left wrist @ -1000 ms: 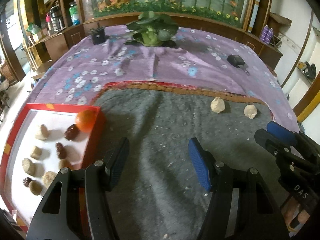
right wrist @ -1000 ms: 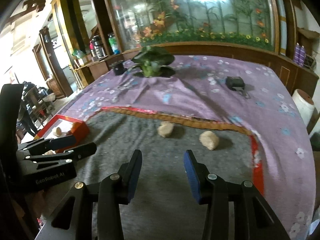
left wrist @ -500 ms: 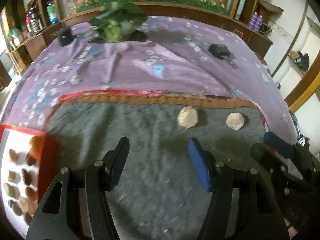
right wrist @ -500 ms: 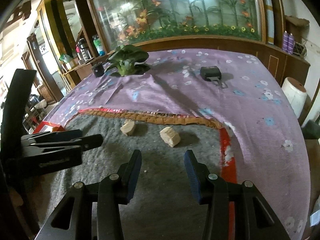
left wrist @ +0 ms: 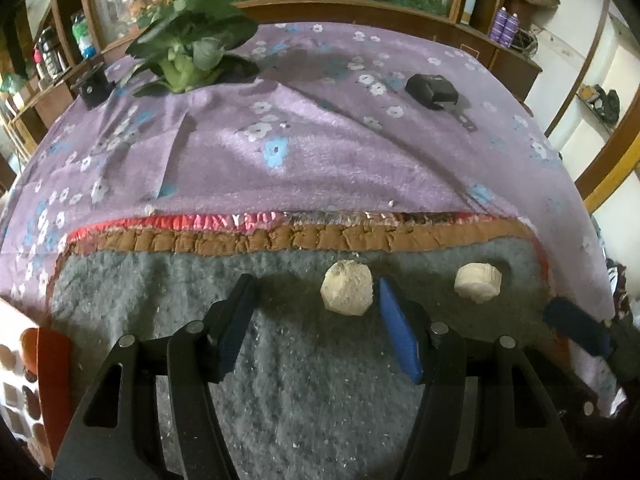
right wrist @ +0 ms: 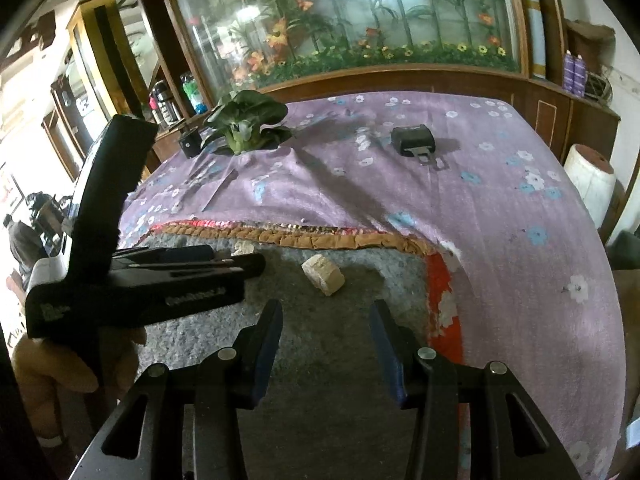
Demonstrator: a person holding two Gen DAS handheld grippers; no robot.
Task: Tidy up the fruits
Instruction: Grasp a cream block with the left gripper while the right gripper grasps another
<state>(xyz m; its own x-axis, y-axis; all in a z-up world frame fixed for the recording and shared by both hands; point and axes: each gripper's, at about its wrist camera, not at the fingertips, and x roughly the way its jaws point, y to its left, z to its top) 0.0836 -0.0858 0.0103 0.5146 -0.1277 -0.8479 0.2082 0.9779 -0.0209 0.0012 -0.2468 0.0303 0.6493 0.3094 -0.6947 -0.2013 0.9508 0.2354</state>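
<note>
Two pale lumpy fruits lie on the grey mat point(left wrist: 304, 400). In the left wrist view the nearer one point(left wrist: 347, 288) sits just ahead of my open, empty left gripper point(left wrist: 316, 320), close to its right finger. The other point(left wrist: 478, 282) lies further right. In the right wrist view that second fruit point(right wrist: 323, 275) lies just ahead of my open, empty right gripper point(right wrist: 326, 340); the first point(right wrist: 244, 247) is partly hidden behind the left gripper body point(right wrist: 180, 280). The red tray point(left wrist: 52, 364) with sorted fruits shows at the left edge.
A purple flowered cloth point(left wrist: 320, 152) covers the table beyond the mat's orange-red border. A leafy green vegetable point(left wrist: 192, 52), a small black cup point(left wrist: 93, 88) and a black buckle point(left wrist: 432, 90) lie at the far side. Wooden cabinets stand behind.
Both grippers moved forward and to the right, closer to the two pale fruits. The red tray slid to the left edge of the left wrist view. Both grippers stayed open.
</note>
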